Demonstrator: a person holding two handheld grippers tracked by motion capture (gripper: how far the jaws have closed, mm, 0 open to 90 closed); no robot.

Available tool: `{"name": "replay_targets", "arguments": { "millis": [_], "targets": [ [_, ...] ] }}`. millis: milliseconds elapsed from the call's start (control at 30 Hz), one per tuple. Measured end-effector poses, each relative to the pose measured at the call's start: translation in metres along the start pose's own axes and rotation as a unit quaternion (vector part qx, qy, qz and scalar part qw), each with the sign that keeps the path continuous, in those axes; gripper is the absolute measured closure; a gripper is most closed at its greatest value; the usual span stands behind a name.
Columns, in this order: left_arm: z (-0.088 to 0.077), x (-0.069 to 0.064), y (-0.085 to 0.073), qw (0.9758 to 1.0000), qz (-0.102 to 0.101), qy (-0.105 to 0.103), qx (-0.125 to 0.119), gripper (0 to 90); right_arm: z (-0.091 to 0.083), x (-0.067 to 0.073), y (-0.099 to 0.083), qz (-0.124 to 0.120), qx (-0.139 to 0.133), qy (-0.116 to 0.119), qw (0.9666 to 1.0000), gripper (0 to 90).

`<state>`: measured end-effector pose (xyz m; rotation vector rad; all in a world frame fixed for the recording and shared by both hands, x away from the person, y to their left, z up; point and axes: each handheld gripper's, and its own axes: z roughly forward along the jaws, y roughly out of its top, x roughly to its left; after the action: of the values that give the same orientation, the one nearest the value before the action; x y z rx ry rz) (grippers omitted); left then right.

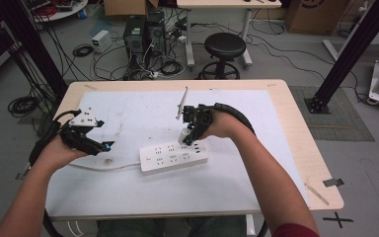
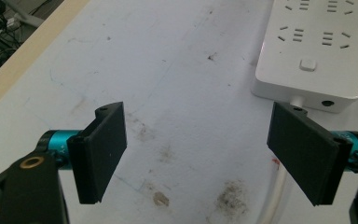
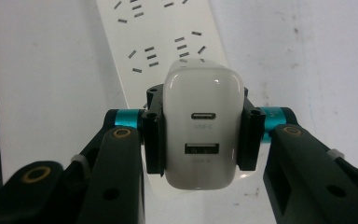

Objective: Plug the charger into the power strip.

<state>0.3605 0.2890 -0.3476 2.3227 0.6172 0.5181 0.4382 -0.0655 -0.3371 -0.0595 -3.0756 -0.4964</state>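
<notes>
White rectangular plastic power strip (image 1: pixel 173 157) lies on the worktop (image 1: pixel 143 111) between the two tools. Left tool (image 1: pixel 106 146) stands with jaws spread wide and empty, the strip's cable end just ahead. Right tool (image 1: pixel 187 136) clamps a white rounded plastic USB charger (image 3: pixel 201 122), directly above the strip's sockets.

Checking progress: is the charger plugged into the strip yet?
Not yet. The charger sits clamped in the right gripper above the strip, whose sockets look empty.
</notes>
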Motion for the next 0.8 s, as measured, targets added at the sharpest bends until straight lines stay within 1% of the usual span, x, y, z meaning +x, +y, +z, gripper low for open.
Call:
{"name": "replay_targets", "arguments": {
  "millis": [33, 67, 100, 133, 167, 200, 300, 367, 400, 467, 500, 533, 567, 633, 667, 767, 800],
  "targets": [
    [0.000, 0.000, 0.000, 1.0000, 0.000, 0.000, 0.000, 19.8, 0.002, -0.001, 0.002, -0.006, 0.005, -0.002, 1.0000, 63.3],
    [0.001, 0.000, -0.001, 1.0000, 0.000, 0.001, 0.001, 19.8, 0.002, -0.001, 0.002, -0.006, 0.005, -0.002, 1.0000, 63.3],
    [0.002, -0.001, -0.002, 1.0000, -0.002, 0.000, 0.001, 19.8, 0.006, -0.001, 0.006, -0.029, 0.019, -0.002, 0.9994, 63.3],
    [0.003, -0.001, -0.002, 1.0000, 0.000, -0.001, 0.003, 19.8, 0.008, -0.002, 0.007, -0.037, 0.023, -0.003, 0.9991, 63.3],
    [0.003, -0.001, -0.002, 1.0000, 0.000, -0.001, 0.003, 19.8, 0.008, -0.002, 0.007, -0.037, 0.023, -0.003, 0.9991, 63.3],
    [0.003, -0.001, -0.002, 1.0000, 0.000, -0.001, 0.002, 19.8, 0.012, -0.002, 0.010, -0.046, 0.034, 0.000, 0.9984, 63.3],
    [0.003, -0.001, -0.002, 1.0000, 0.003, -0.002, 0.003, 19.8, 0.013, -0.002, 0.010, -0.051, 0.036, -0.001, 0.9980, 63.3],
    [0.003, -0.001, -0.002, 1.0000, 0.001, -0.002, 0.001, 19.8, 0.016, -0.003, 0.012, -0.062, 0.051, -0.001, 0.9968, 63.3],
    [0.003, -0.001, -0.002, 1.0000, 0.001, -0.001, 0.001, 19.8, 0.016, -0.004, 0.013, -0.067, 0.054, -0.007, 0.9963, 63.3],
    [0.003, -0.001, -0.002, 1.0000, -0.001, -0.001, 0.000, 19.8, 0.017, -0.004, 0.013, -0.069, 0.056, -0.003, 0.9960, 63.3],
    [0.003, -0.001, -0.002, 1.0000, -0.001, -0.002, 0.000, 19.8, 0.018, -0.004, 0.013, -0.072, 0.059, -0.006, 0.9956, 63.3],
    [0.003, -0.001, -0.002, 1.0000, -0.002, -0.001, 0.000, 19.8, 0.018, -0.004, 0.013, -0.072, 0.059, -0.003, 0.9957, 63.3],
    [0.003, -0.001, -0.002, 1.0000, -0.002, -0.001, 0.000, 19.8, 0.019, -0.005, 0.013, -0.076, 0.058, -0.003, 0.9954, 63.3],
    [0.003, -0.001, -0.002, 1.0000, -0.002, -0.001, 0.000, 19.8, 0.019, -0.005, 0.013, -0.076, 0.058, -0.003, 0.9954, 63.3],
    [0.003, -0.001, -0.002, 1.0000, -0.002, -0.001, 0.000, 19.8, 0.020, -0.005, 0.014, -0.082, 0.063, -0.004, 0.9947, 63.3],
    [0.003, -0.001, -0.003, 1.0000, 0.000, -0.002, 0.001, 19.8, 0.021, -0.005, 0.014, -0.083, 0.063, -0.004, 0.9946, 63.3],
    [0.002, -0.001, -0.003, 1.0000, -0.003, -0.001, -0.001, 19.8, 0.023, -0.005, 0.015, -0.089, 0.070, -0.004, 0.9936, 63.3]
  ]
}}
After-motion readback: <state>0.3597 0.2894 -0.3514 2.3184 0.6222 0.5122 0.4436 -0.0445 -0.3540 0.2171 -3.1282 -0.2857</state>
